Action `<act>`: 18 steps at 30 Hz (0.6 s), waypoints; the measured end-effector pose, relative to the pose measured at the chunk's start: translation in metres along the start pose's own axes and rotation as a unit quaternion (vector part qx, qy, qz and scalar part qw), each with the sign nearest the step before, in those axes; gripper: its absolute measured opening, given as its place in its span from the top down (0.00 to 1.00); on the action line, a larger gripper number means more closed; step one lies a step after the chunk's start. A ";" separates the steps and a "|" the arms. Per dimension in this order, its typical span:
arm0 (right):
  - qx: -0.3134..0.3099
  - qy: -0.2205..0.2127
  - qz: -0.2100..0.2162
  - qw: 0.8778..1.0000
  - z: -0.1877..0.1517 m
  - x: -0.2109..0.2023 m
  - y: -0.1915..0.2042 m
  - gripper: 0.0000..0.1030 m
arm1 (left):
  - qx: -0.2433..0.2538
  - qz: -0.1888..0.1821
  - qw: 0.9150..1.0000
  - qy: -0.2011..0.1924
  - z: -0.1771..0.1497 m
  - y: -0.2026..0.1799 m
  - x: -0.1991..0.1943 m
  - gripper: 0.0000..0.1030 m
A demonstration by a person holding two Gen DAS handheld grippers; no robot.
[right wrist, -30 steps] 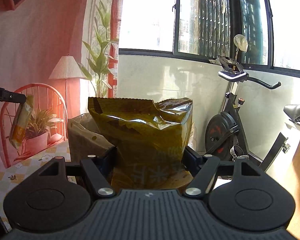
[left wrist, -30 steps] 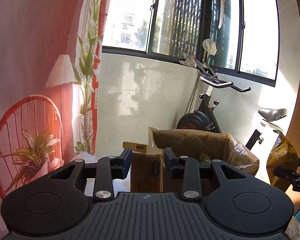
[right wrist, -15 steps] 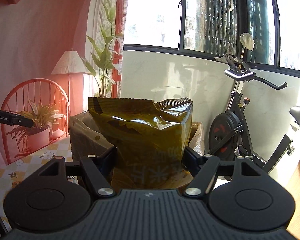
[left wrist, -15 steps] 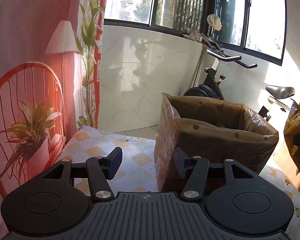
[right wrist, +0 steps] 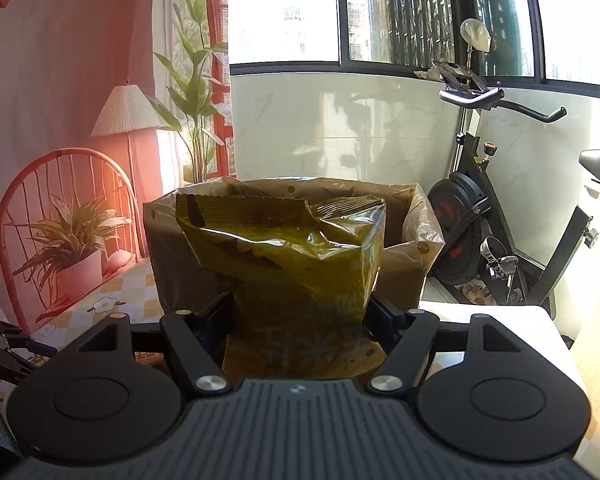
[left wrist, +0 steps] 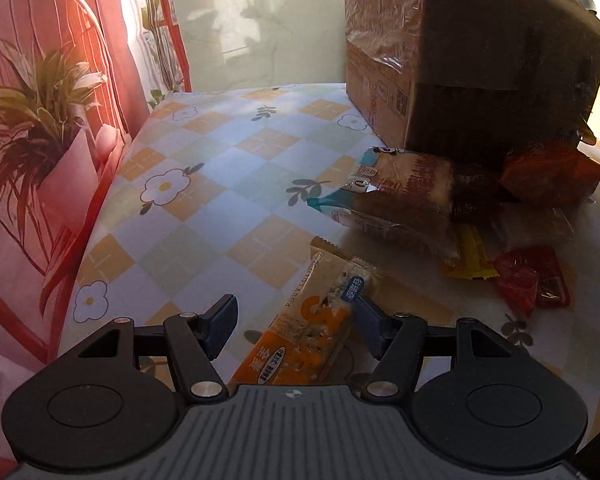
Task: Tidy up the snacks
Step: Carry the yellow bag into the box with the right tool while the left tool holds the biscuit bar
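Note:
My left gripper (left wrist: pixel 294 326) is open and low over the table, its fingers on either side of an orange cereal bar (left wrist: pixel 312 332) that lies flat on the tablecloth. Beyond it lie a bread pack (left wrist: pixel 400 196), an orange bag (left wrist: pixel 552 176), a yellow packet (left wrist: pixel 470 254) and red packets (left wrist: pixel 530 276). The cardboard box (left wrist: pixel 460 52) stands behind them. My right gripper (right wrist: pixel 300 322) is shut on a green chip bag (right wrist: pixel 288 252), held upright in front of the box (right wrist: pixel 416 256), which is lined with plastic.
A floral checked tablecloth (left wrist: pixel 204 184) covers the table. A red chair with a potted plant (left wrist: pixel 32 128) stands at the left edge. An exercise bike (right wrist: pixel 496 216), a lamp (right wrist: pixel 126 114) and windows are behind the box.
My left gripper let go of its snack bar at the box, then dropped to the table around the orange cereal bar. My right gripper moved the chip bag closer to the box.

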State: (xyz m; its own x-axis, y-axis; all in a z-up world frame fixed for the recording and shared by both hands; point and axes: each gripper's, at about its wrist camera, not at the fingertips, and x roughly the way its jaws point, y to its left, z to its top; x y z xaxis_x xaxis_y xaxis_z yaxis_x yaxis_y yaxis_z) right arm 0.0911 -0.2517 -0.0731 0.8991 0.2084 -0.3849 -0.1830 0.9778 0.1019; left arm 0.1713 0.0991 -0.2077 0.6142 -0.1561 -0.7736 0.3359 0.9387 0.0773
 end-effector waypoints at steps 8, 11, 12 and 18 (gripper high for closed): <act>0.002 0.007 -0.006 1.000 -0.001 0.001 0.002 0.29 | 0.018 -0.008 1.000 0.008 0.001 -0.007 0.013 0.63; 0.001 0.001 -0.009 1.000 0.001 -0.002 0.000 0.29 | -0.005 -0.030 0.999 -0.017 0.002 -0.002 -0.002 0.63; 0.001 -0.002 -0.010 1.000 0.002 -0.004 0.000 0.29 | -0.016 -0.033 0.999 -0.029 0.004 -0.001 -0.011 0.63; -0.002 -0.038 -0.016 0.999 0.016 -0.019 -0.006 0.29 | -0.092 -0.055 0.987 -0.119 0.031 0.013 -0.078 0.64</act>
State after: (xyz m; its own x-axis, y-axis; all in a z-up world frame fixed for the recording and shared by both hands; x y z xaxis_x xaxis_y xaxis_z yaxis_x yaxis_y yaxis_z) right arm 0.0813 -0.2618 -0.0518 0.9321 0.1756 -0.3168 -0.1557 0.9840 0.0872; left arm 0.1501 0.1139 -0.1268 0.7387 -0.3072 -0.5999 0.2875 0.9487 -0.1319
